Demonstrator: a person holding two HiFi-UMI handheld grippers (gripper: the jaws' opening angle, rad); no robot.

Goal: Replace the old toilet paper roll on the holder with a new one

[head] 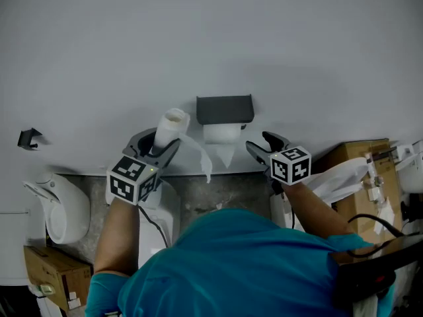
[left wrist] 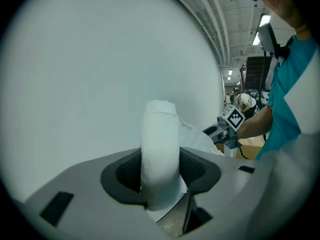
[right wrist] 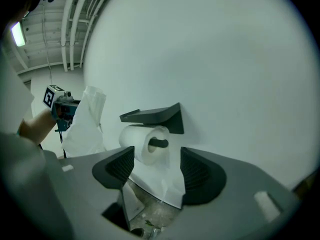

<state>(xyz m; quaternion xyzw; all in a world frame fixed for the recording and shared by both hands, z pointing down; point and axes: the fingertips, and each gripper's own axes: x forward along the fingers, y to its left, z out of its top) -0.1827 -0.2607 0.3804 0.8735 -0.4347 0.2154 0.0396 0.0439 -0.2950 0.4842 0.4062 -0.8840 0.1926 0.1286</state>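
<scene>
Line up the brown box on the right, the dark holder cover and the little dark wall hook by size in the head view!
Largest: the brown box, though partly hidden behind a white bag.
Next: the dark holder cover.
Smallest, clearly: the little wall hook.

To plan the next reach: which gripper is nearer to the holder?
Right. The right gripper, open, is just right of and below the holder. The left gripper, shut on a thin roll, is farther away, to its lower left.
</scene>
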